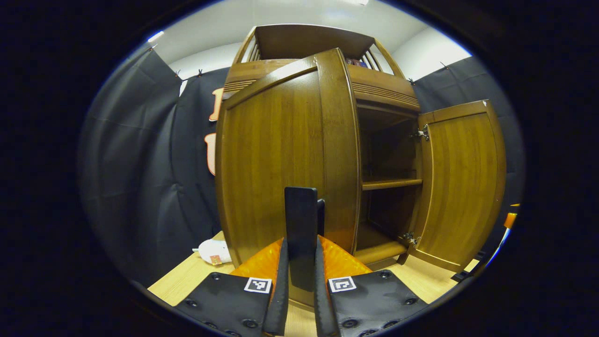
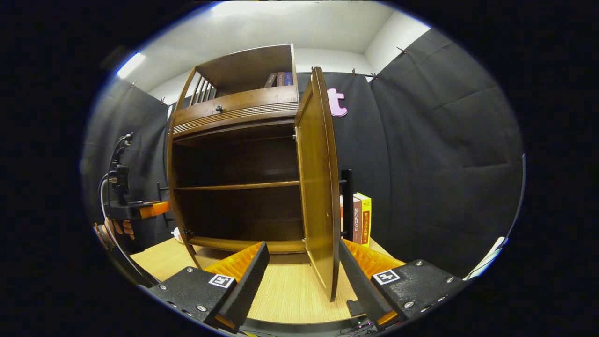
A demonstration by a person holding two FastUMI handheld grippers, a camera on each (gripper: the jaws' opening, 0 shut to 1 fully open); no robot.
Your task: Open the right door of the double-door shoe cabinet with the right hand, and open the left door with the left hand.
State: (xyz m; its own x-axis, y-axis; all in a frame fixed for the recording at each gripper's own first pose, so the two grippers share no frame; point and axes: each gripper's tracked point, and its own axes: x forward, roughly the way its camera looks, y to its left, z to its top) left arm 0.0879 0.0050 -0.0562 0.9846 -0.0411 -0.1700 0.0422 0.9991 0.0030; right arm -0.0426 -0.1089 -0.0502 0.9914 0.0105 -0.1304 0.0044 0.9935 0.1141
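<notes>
Shoe cabinet's brown wooden left door [image 1: 281, 164] looks stiff, hinged — left gripper [image 1: 302, 262] clamps its dark bar handle [image 1: 301, 224]; right gripper [image 2: 304, 271] gapes wide around the opened right door [image 2: 320, 187].

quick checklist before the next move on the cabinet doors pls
1. Left gripper shut on the dark vertical handle of the brown wooden left door: ok.
2. Left door swung out: ok, partly open.
3. Brown wooden right door open: ok, swung wide.
4. Right gripper open, fingers either side of the right door's edge: ok; touching it: cannot tell.
5. Upright books beside the right door, clear of it: cannot tell.
6. Light wooden tabletop bare in front of cabinet: ok.
</notes>
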